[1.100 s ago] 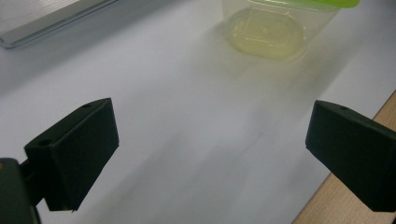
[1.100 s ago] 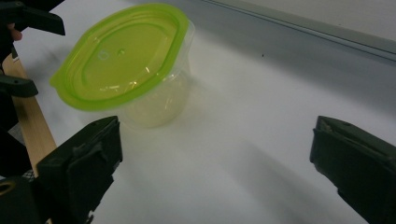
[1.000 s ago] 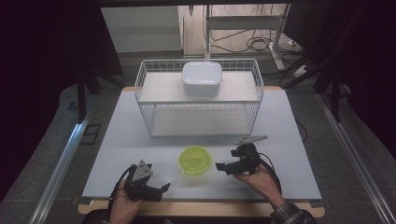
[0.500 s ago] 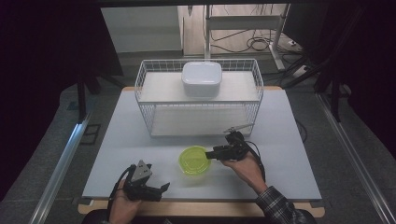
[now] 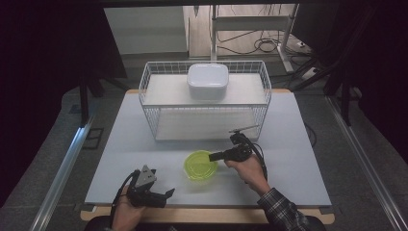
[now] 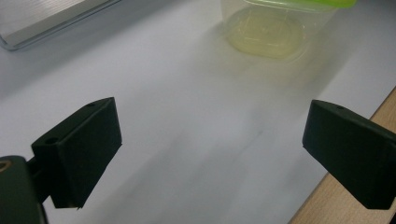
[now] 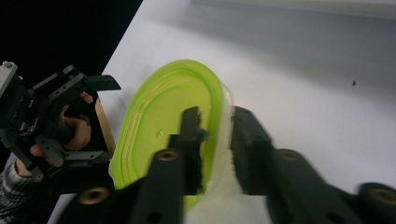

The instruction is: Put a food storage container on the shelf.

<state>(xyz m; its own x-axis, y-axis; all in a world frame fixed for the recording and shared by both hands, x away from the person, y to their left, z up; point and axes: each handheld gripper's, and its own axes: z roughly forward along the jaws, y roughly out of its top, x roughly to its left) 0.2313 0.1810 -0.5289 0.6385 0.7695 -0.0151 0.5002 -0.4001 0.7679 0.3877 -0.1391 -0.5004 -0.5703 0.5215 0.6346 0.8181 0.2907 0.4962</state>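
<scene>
At the near left of the table (image 5: 144,125), the left gripper (image 5: 153,196) rested in the person's hand with its jaws wide apart and nothing between them. To its right, near the middle of the near side, stood the green bowl (image 5: 200,165). The right gripper (image 5: 215,155) had one jaw inside the bowl and one outside, closed on its right rim. Far behind stood a wire basket (image 5: 149,108) with a white box (image 5: 208,81).
</scene>
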